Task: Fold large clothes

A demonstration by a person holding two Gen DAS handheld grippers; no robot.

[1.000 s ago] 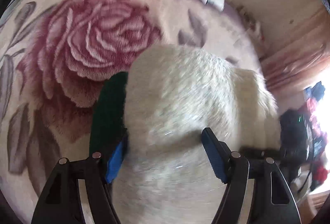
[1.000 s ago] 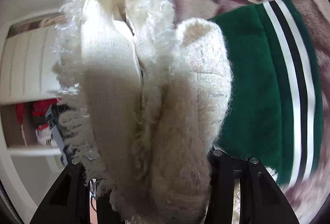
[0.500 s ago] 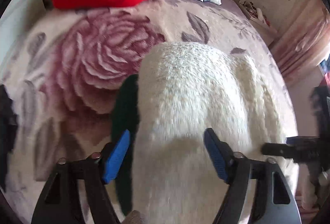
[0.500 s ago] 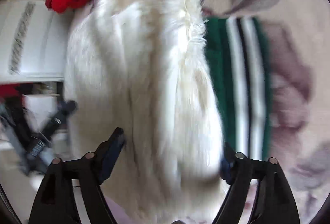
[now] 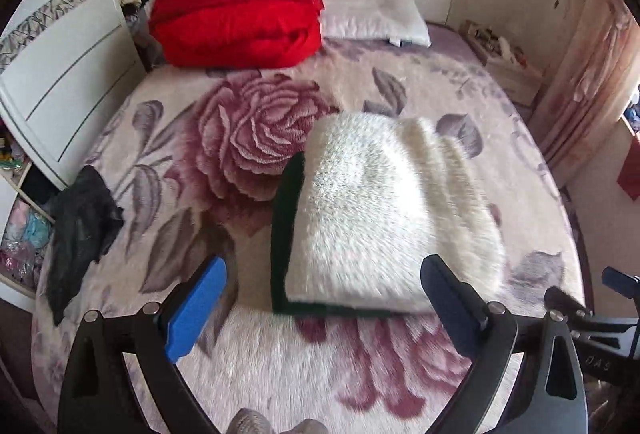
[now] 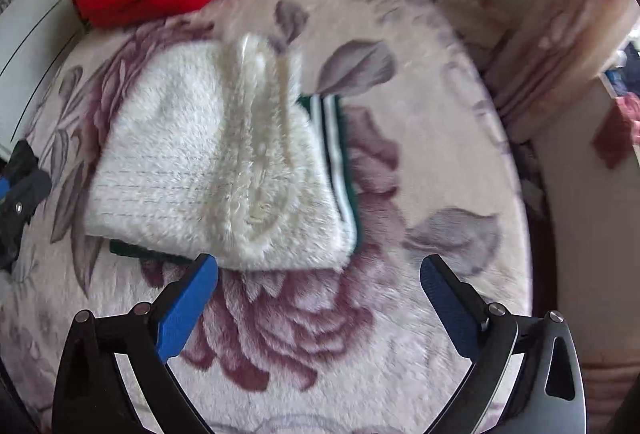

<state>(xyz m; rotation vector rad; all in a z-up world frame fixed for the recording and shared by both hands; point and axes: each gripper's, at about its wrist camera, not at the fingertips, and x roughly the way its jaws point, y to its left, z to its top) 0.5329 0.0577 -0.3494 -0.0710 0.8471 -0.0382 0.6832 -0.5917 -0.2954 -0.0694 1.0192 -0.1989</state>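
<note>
Both claws, left claw [image 5: 320, 308] and right claw [image 6: 320, 304], have just opened wide, empty; folded white fuzzy sweater [image 5: 384, 210] lies stacked on green striped garment [image 6: 340, 154] mid-bed [image 5: 280, 366]. Next: fetch black garment [image 5: 80, 230] at the bed's left edge.

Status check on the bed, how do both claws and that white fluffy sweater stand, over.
Left claw open, right claw open, both just opened, nothing between them. White sweater folded, lying on folded green garment. Nothing in the way.

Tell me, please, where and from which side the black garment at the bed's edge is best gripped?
Probably at its upper bunched part, coming from above on the bed side. The black garment lies crumpled, draped over the edge of the bed, so raised folds give a hand-held gripper something to pinch; its hanging end looks harder to reach.
</note>
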